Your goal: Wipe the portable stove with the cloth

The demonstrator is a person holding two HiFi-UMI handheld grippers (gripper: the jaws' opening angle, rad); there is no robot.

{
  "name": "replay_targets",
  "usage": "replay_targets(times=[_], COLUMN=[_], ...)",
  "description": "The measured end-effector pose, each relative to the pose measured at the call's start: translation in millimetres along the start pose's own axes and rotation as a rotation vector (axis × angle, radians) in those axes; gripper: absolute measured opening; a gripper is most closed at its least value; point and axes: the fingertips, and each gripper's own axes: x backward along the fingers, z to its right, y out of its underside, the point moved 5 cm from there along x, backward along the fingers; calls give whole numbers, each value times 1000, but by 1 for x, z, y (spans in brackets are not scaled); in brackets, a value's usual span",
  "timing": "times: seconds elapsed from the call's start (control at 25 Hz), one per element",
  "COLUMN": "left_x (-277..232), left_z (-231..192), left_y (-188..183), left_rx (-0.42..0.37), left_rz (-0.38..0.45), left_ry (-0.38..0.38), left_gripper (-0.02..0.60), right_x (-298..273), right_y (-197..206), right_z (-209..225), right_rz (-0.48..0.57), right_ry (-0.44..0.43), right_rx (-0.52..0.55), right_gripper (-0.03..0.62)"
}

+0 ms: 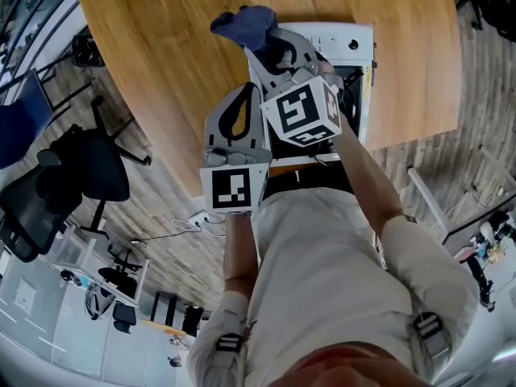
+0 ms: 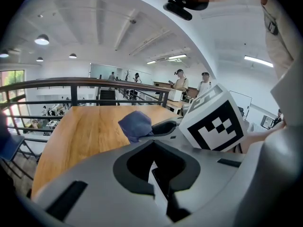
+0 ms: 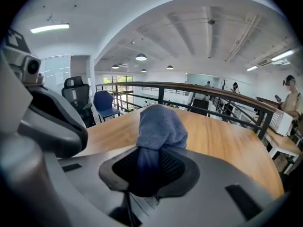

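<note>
Over the far corner of the white portable stove (image 1: 348, 42), the right gripper (image 3: 149, 168) pinches a dark blue cloth (image 3: 161, 125). The cloth is soft and napped, bunched into a rounded wad that bulges beyond the closed jaws. Just beside it, the left gripper (image 2: 154, 168) has its jaws together on nothing, above the wooden table (image 1: 153, 55).

1. The right gripper (image 3: 147, 167) is held out farthest from the body, its jaws clamped on a bunched blue cloth (image 3: 160, 124).
2. The left gripper (image 2: 152, 167) sits just beside it, slightly behind, jaws together with nothing between.
3. The right forearm (image 1: 367, 172) and left forearm (image 1: 238, 248) both reach forward.
</note>
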Motion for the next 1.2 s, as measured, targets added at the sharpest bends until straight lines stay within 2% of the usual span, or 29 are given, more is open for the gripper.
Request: replay_targets(times=[0.16,0.52,1.2], left_x=[-7,-11,-25], left_z=[-8,-12,9], left_y=[0,-6,-17], left_rx=[-1,-11,-53], left_rz=[-1,10,17], left_ry=[-15,-14,38], left_gripper=[20,20,20], right_x=[-8,-12,16], right_y=[12,19,44], right_z=[-2,-1,32], right_rz=[-45,-104,-142], right_ry=[-33,-48,11], right_rx=[5,39,-15], right_gripper=[109,109,109])
